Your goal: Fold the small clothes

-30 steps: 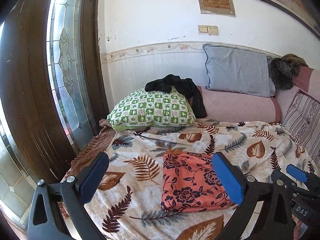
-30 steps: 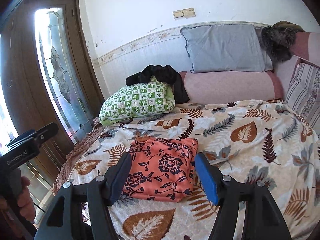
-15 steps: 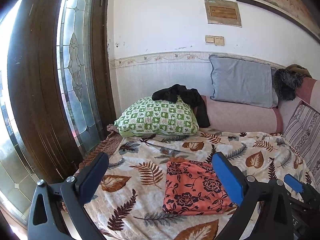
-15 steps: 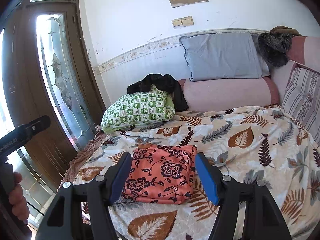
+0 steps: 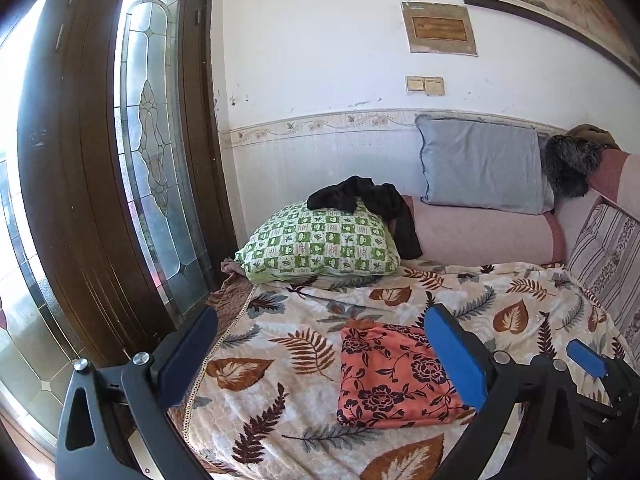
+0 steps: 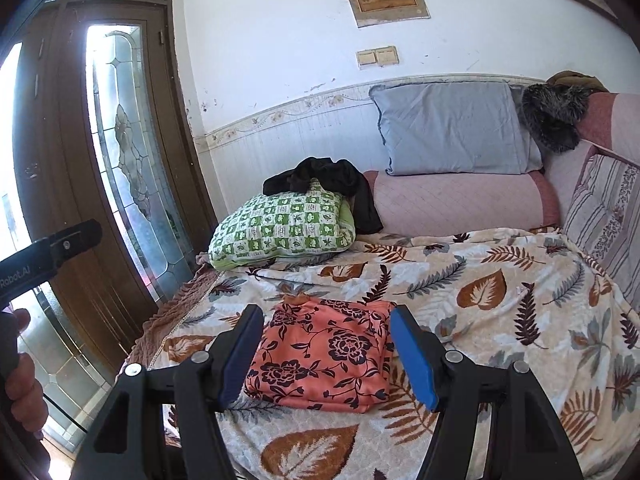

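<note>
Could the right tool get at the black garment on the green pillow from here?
Probably yes. The right tool is open and empty, and the black garment lies uncovered on the green checked pillow. Only the folded orange floral cloth lies low between them.

Folded garment: thin smooth cloth, coral with dark floral print, matt. Blanket on the bed: fleecy plush cloth, leaf pattern, soft nap. Green checked pillow: woven cotton-like cloth. Black garment on it: limp dark cloth. Grey cushion: quilted matt fabric. Door: dark varnished wood, slight sheen, with leaded textured glass. Wall: matt paint, scuffed. Left hand-held gripper and right hand-held gripper: matt black plastic frames, blue pads, shiny metal screws.
</note>
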### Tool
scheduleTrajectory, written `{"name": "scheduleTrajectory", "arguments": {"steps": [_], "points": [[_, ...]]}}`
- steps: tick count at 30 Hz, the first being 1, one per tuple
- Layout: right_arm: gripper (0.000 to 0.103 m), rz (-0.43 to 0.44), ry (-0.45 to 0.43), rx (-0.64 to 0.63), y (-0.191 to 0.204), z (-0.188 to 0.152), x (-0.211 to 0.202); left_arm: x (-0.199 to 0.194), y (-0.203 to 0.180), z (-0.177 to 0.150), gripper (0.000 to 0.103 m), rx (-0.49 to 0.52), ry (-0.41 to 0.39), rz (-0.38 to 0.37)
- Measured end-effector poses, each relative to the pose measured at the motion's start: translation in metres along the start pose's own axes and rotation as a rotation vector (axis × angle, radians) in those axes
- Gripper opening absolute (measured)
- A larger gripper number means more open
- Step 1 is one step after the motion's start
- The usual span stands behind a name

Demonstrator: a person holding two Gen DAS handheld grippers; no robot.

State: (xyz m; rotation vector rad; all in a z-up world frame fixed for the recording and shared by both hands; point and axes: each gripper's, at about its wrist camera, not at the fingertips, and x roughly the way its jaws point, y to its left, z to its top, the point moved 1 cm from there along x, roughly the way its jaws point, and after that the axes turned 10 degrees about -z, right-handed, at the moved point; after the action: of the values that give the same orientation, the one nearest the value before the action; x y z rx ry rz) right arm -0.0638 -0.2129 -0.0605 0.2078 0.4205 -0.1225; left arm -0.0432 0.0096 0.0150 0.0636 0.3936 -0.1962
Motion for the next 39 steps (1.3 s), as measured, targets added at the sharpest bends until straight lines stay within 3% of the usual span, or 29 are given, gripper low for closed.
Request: {"name": "scheduleTrajectory", "arguments": {"steps": [33,39], "points": [[0.070,-0.060,0.026,-0.040,-0.001,0.001,0.010,-0.004,0.001,0.003,0.103,0.049,-0.049,-0.053],[0.070,-0.051,0.063,-0.040,-0.003,-0.001,0.037,0.014,-0.005,0.004,0.103,0.076,-0.091,-0.125]]}}
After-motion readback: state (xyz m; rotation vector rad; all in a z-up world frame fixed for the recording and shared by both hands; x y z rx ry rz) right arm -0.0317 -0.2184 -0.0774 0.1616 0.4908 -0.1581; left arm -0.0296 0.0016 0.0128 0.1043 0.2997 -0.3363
